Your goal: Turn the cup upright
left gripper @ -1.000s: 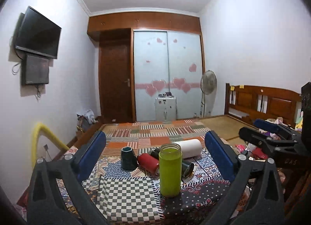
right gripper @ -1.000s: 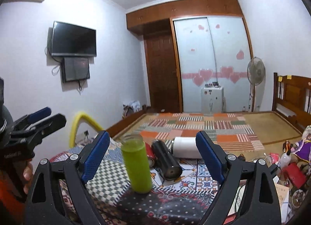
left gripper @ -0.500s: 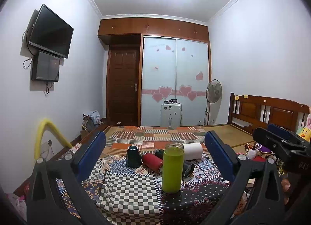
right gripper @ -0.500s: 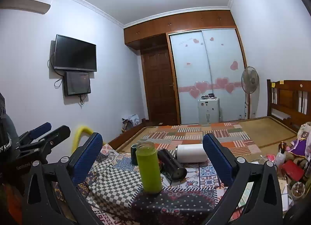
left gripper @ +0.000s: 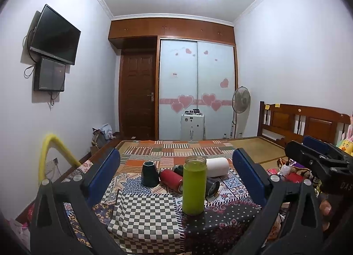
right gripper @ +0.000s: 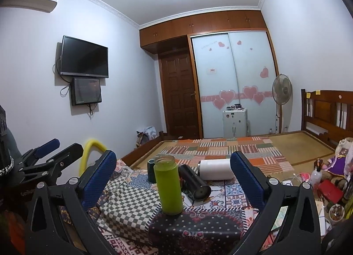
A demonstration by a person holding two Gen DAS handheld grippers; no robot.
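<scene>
In the left wrist view the green cup (left gripper: pixel 194 185) hides most of the black bottle (left gripper: pixel 212 186) behind it and one end of the red can (left gripper: pixel 171 180). In the right wrist view the cup (right gripper: pixel 168 185) covers part of the dark mug (right gripper: pixel 151 171); the red can cannot be made out there. Both grippers' arms are cut off by the bottom edge. The items atop the white cabinet (left gripper: pixel 192 127) are too small to identify.

The left gripper (left gripper: pixel 176 171) and the right gripper (right gripper: pixel 173 170) look alike: black plastic frames with triangular cut-outs and round silver screws at the joints. Each finger carries a textured blue pad (left gripper: pixel 103 172). White lettering marks the right gripper's black body in the left wrist view.
</scene>
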